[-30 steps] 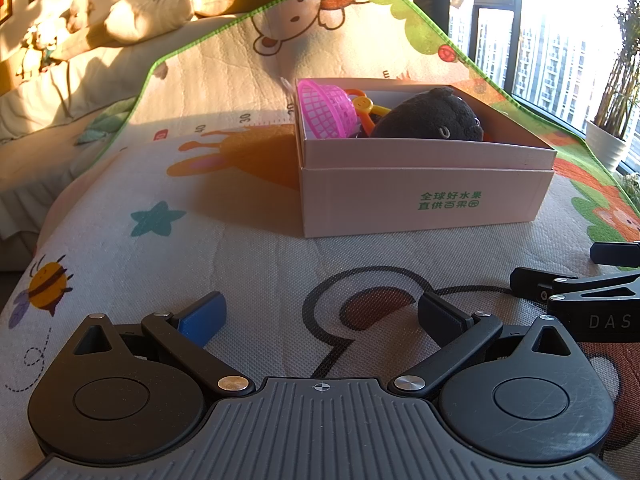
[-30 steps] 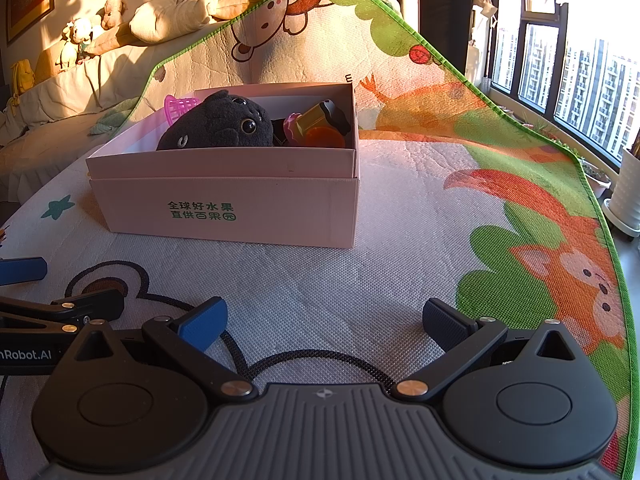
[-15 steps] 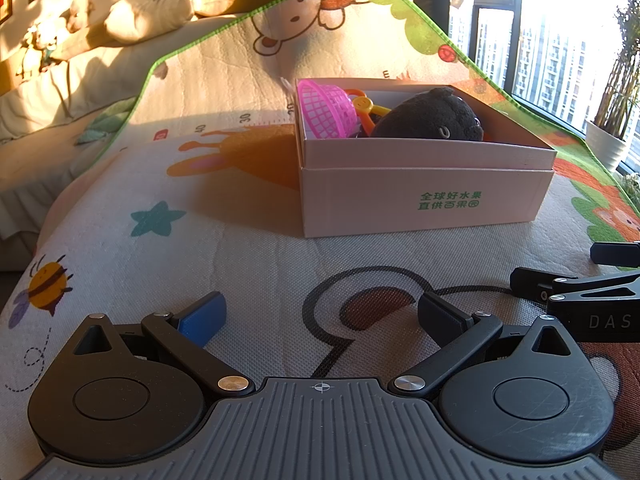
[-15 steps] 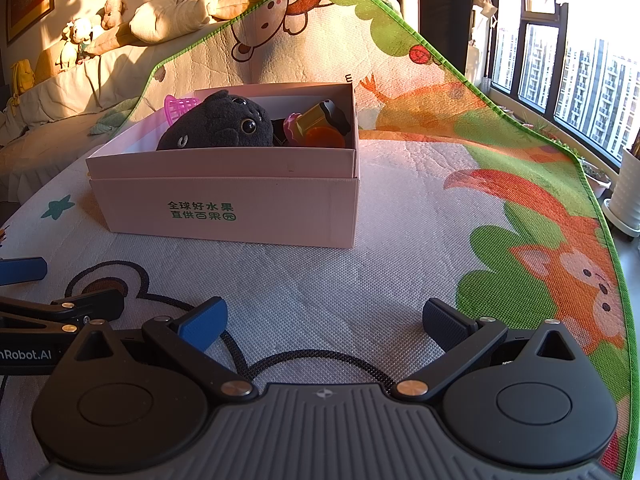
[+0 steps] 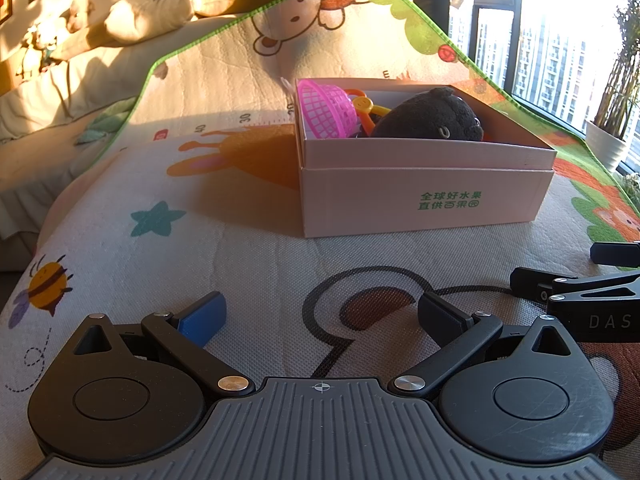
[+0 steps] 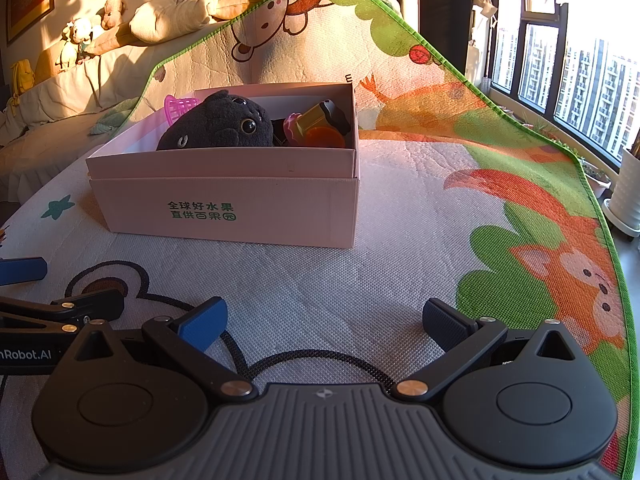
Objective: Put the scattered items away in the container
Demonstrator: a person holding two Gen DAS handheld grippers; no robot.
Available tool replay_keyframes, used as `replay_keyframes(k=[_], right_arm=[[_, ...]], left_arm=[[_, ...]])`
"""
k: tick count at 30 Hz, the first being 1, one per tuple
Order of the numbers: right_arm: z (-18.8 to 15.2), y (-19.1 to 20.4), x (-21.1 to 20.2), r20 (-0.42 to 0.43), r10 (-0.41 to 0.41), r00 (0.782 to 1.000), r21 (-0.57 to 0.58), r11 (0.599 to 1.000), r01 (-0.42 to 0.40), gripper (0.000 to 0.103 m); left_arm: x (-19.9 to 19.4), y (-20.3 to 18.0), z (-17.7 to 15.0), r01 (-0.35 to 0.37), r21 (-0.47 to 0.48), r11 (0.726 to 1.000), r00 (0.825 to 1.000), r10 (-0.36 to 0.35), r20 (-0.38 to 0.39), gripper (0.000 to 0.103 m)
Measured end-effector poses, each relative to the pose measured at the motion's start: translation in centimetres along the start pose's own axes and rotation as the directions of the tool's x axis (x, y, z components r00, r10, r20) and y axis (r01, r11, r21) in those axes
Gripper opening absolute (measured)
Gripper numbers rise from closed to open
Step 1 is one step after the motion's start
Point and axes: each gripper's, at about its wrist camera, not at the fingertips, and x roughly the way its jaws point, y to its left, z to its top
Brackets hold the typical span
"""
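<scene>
Pink cardboard box (image 5: 424,196) already holds the soft, light black plush (image 6: 224,126) (best pinched at its fuzzy body), while both grippers (image 5: 320,314) (image 6: 324,318) gape wide, empty.

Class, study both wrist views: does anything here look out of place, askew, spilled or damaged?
Nothing stands out. The pink box sits flat on the play mat, undamaged, with the black plush toy, pink basket and small toys inside. No loose items show on the mat. Both grippers, left and right, are open and empty.
</scene>
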Motion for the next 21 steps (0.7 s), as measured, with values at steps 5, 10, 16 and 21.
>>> replay_keyframes(k=[5,10,16,21], right_arm=[[-0.01,0.03,-0.01,0.000,0.000,1.000,-0.001,1.000,0.000,0.103],[-0.01,-0.03,-0.06,0.000,0.001,1.000,0.001,1.000,-0.001,0.103],[-0.09,-0.13,-0.20,0.001,0.010,1.000,0.006,1.000,-0.010,0.103],[-0.50,0.05,-0.82,0.000,0.006,1.000,0.003,1.000,-0.006,0.103]], left_arm=[[0.14,-0.03,0.07,-0.002,-0.001,1.000,1.000,0.002,0.001,0.103],[0.10,0.14,0.16,0.016,-0.002,1.000,1.000,-0.016,-0.009,0.103],[-0.10,-0.21,0.44,0.004,0.001,1.000,0.999,-0.004,-0.050,0.103],[-0.69,-0.10,0.01,0.016,0.000,1.000,0.999,-0.015,-0.046,0.103]])
